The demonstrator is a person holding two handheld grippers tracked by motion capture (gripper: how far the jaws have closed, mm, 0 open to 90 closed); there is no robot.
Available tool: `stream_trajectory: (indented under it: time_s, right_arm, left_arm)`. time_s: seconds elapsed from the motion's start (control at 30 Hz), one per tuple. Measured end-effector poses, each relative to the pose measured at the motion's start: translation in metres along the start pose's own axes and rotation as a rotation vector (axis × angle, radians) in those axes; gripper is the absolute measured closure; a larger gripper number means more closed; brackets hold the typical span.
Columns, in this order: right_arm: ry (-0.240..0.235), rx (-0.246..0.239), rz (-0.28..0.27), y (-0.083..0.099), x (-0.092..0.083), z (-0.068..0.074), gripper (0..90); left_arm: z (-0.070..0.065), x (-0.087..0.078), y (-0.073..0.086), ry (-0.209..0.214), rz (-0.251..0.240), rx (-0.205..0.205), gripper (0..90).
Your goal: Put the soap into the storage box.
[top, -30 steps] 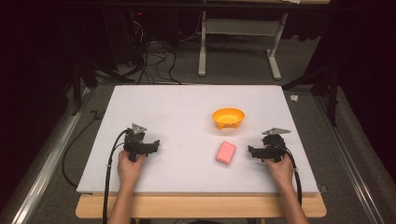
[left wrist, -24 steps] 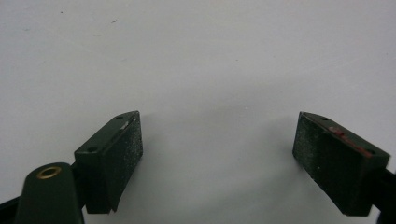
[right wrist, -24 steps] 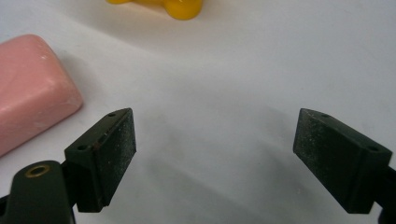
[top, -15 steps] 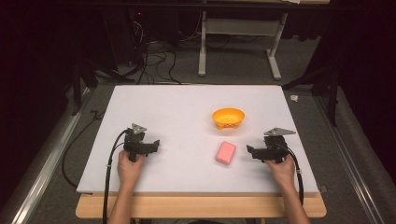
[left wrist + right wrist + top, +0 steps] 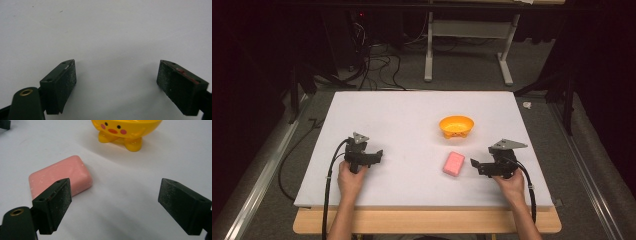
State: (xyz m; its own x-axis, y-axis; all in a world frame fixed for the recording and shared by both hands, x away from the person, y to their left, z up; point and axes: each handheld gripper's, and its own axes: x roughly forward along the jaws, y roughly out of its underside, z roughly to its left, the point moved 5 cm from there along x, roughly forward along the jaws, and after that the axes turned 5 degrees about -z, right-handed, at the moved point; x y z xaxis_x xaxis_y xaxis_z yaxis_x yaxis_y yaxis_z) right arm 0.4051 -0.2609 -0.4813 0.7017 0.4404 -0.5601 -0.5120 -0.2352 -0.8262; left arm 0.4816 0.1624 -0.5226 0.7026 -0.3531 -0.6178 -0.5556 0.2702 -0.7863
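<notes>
Nothing is being held yet: the pink soap bar point(image 5: 454, 163) is lying on the white surface point(image 5: 402, 125), apart from the yellow bowl point(image 5: 456, 125). The right gripper point(image 5: 476, 164) is sitting just beside the soap with jaws released, and the left gripper point(image 5: 374, 156) is resting well apart, jaws likewise spread and empty.

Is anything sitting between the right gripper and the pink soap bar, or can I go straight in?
Nothing visible blocks it. The right gripper is open, and bare white table lies between it and the pink soap bar. The yellow bowl stands beyond the soap, off the approach line. The left gripper is open too, far across the table.
</notes>
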Motion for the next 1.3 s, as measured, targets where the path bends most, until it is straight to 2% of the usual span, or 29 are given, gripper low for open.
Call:
stream_trajectory:
  time_s: [0.2, 0.6, 0.83, 1.3]
  right_arm:
    - [-0.020, -0.043, 0.001, -0.002, 0.005, 0.012, 12.1]
    - [-0.075, -0.084, -0.006, -0.009, 0.014, 0.031, 12.0]
    - [-0.104, -0.127, 0.000, -0.013, 0.022, 0.043, 12.0]
    - [-0.144, -0.189, 0.013, -0.018, 0.039, 0.060, 11.9]
  left_arm:
    - [0.000, 0.000, 0.000, 0.000, 0.000, -0.001, 16.3]
    - [0.000, 0.000, 0.000, 0.000, -0.001, -0.002, 16.3]
    - [0.000, 0.000, 0.000, 0.000, -0.001, -0.003, 16.3]
    - [0.000, 0.000, 0.000, 0.000, -0.002, -0.003, 16.3]
